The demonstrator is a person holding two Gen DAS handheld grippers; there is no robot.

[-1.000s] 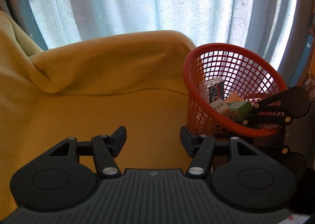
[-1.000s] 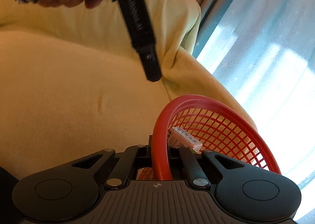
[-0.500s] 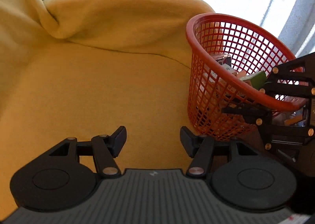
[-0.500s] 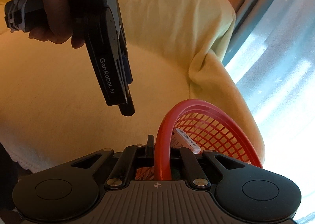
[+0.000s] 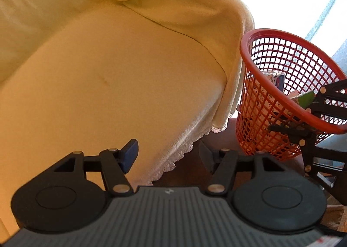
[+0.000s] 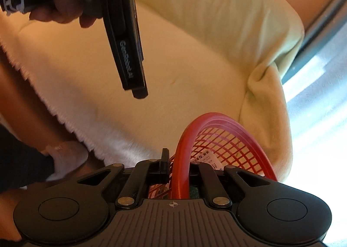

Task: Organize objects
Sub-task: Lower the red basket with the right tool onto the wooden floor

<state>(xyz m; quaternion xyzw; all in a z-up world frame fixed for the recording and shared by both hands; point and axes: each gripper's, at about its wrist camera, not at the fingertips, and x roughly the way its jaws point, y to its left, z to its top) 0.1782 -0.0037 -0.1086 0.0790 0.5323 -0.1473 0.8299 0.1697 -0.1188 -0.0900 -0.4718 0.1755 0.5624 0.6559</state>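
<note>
A red mesh basket (image 5: 282,69) hangs at the right of the left wrist view, off the sofa's front edge, with several small boxes (image 5: 275,82) inside. My right gripper (image 6: 179,173) is shut on the basket's rim (image 6: 184,138) and holds it up; it also shows in the left wrist view (image 5: 303,121), clamped on the near rim. My left gripper (image 5: 168,153) is open and empty, over the sofa's front edge. In the right wrist view it (image 6: 138,93) hangs from a hand above the seat.
A yellow cloth with a white lace hem (image 5: 180,149) covers the sofa seat (image 5: 121,86) and its backrest (image 6: 227,19). A bright curtained window (image 6: 318,103) lies behind the basket. A white sock (image 6: 65,158) shows at lower left.
The basket, held by my right gripper, has come off the seat and now hangs past the sofa's front edge. My left gripper has pulled back toward that edge, still open.
</note>
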